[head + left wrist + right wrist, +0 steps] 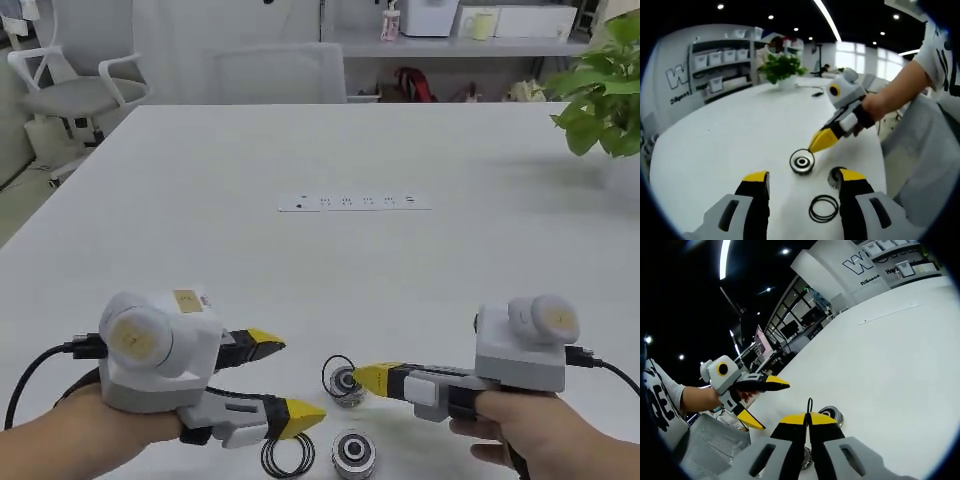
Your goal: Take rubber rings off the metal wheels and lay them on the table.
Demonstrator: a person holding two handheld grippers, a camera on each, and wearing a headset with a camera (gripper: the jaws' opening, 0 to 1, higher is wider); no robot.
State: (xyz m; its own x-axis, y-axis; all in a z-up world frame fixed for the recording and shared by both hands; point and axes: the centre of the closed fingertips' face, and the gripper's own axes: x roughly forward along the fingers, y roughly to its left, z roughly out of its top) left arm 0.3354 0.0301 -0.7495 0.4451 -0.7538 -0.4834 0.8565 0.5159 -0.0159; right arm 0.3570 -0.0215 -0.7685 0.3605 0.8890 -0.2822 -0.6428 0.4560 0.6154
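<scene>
head view: how many of each? asks the first.

two metal wheels, says the second. the near wheel (353, 452) lies by the near edge of the table (320, 160), and the far wheel (348, 389) is just beside it at 12 o'clock. the loose rings (288, 456) lie flat at 9 o'clock from the near wheel. they overlap, so there are at least two, but the exact number cannot be told. one more, the pinched ring (325, 374), is at the far wheel.

how do they look?

the rings are thin, round black loops, much finer than the wheels. the wheels are short silver discs with a dark bore in the middle.

which way do they point?

the near wheel lies flat with its axis up from the table, and the far wheel seems to lie the same way. the pinched ring stands up over the far wheel. in the right gripper view it shows edge-on, a thin line rising toward 12 o'clock from the jaw tips. whether its lower part sits round the wheel cannot be told.

and the tools?

the right gripper (372, 378) has its jaws pressed together on the pinched ring, with the tips pointing to 9 o'clock in the head view. the left gripper (283, 380) is spread wide and holds nothing, with its tips pointing to 3 o'clock. in the left gripper view the loose rings lie between its jaws.
</scene>
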